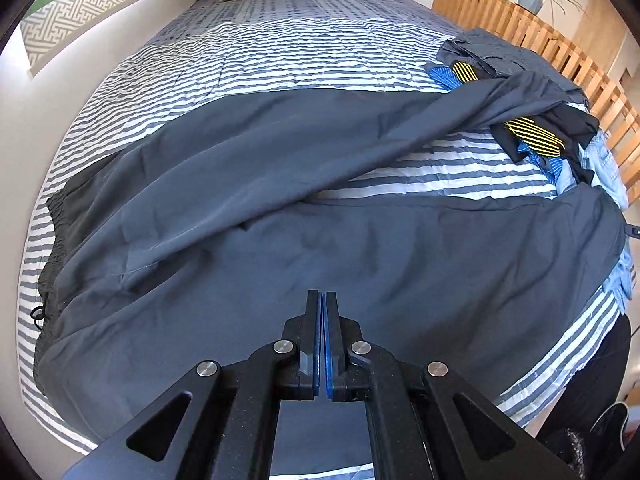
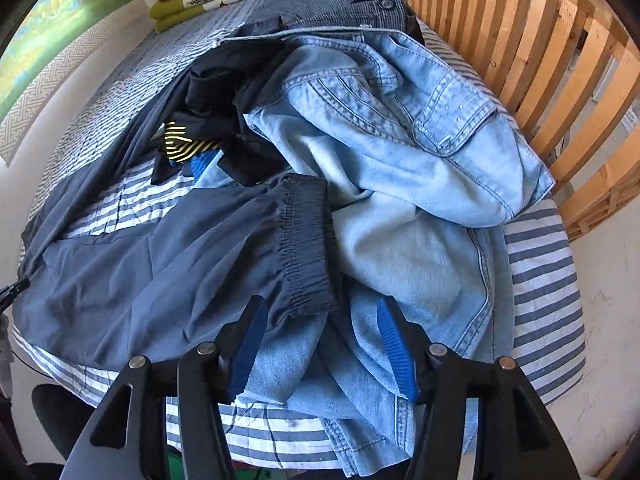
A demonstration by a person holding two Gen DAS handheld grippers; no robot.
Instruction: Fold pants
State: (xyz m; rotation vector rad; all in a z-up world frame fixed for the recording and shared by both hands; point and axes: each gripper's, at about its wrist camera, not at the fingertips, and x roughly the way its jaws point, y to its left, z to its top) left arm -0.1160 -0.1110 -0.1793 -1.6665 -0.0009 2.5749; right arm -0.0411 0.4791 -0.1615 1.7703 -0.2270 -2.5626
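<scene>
- The left claw point(image 1: 322, 294) is closed pad to pad with nothing between the pads, hovering over the near part of the dark grey pants point(image 1: 280, 216).
- The right claw point(image 2: 322, 312) stands about half open and holds nothing; its blue pads point(image 2: 394, 344) bracket bare denim, and the elastic cuff point(image 2: 308, 240) of the near leg lies just beyond its tips, apart from both pads.
- The pants lie spread on the striped bed point(image 1: 260, 52). Their long axis runs left to right across it: the gathered waistband point(image 1: 50, 248) is at the left edge, and the two legs reach right and splay apart, a wedge of striped cover showing between them.
- The far leg runs up to the right and its end disappears into the pile of other clothes point(image 1: 532, 136); the near leg ends in the cuff resting on the light blue jeans point(image 2: 400, 168).
- The relation that matters: the cuff lies straight ahead of the right claw, a little to the left, so this hand is clearly the nearer one for the leg ends. The left claw sits over the seat and thigh area, with the waistband well off to its left.
- Judging from this, no fold has been made yet; bringing one leg onto the other looks like the first job.
</scene>
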